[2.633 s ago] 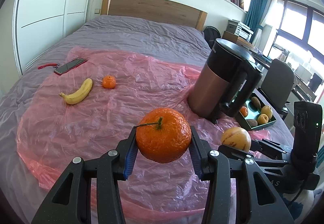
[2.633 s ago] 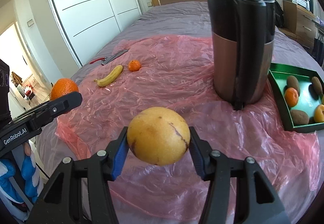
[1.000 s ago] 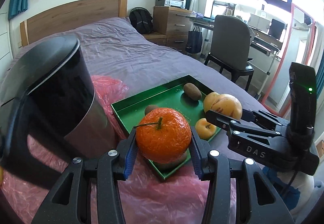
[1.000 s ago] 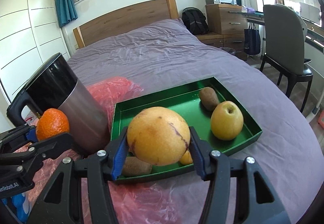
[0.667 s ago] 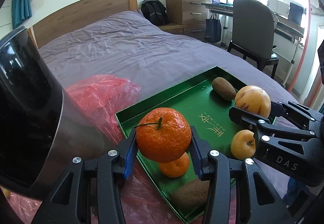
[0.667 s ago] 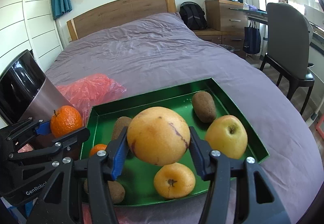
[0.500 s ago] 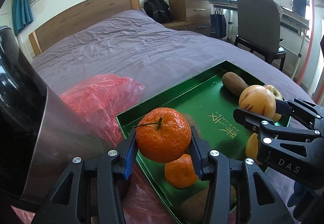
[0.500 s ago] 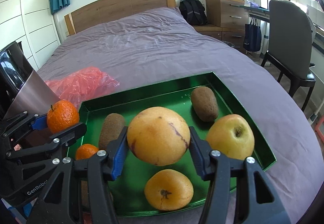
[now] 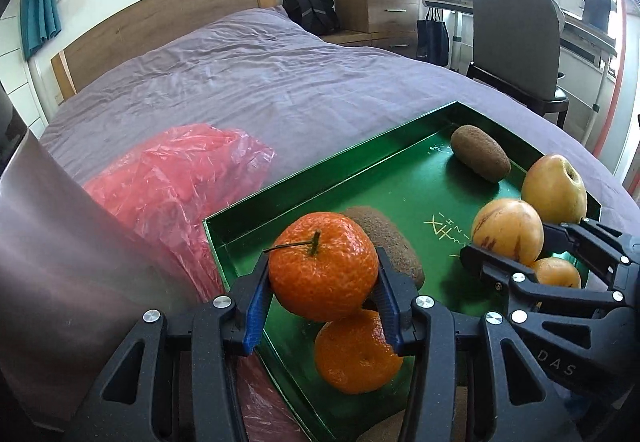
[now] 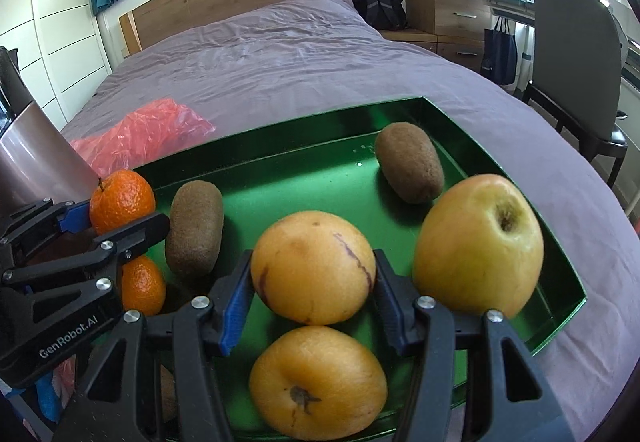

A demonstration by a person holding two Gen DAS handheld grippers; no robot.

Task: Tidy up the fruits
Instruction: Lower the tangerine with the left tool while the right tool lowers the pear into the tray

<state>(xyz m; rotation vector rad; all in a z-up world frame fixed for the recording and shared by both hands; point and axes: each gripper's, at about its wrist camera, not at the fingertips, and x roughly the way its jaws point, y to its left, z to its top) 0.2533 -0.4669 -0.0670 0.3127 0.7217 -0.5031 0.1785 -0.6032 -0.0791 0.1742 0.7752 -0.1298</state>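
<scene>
My left gripper (image 9: 322,302) is shut on an orange mandarin (image 9: 323,266) and holds it over the near left corner of the green tray (image 9: 332,166), above a second mandarin (image 9: 356,356). My right gripper (image 10: 312,306) is shut on a yellow purple-streaked melon (image 10: 314,266) above the tray (image 10: 280,130), over a yellow-orange fruit (image 10: 316,382). The tray also holds two kiwis (image 10: 410,166) (image 10: 195,228) and a yellow apple (image 10: 478,242). The left gripper with its mandarin (image 10: 122,200) shows at the left of the right wrist view.
A steel kettle (image 9: 60,262) stands close on the left, on a crumpled pink plastic sheet (image 9: 180,178). The tray lies on a purple bed cover (image 9: 260,74). A chair (image 9: 516,38) and desk stand to the right of the bed.
Both grippers have swung from the pink sheet past the kettle to the tray and come lower and closer over it, each still holding its fruit.
</scene>
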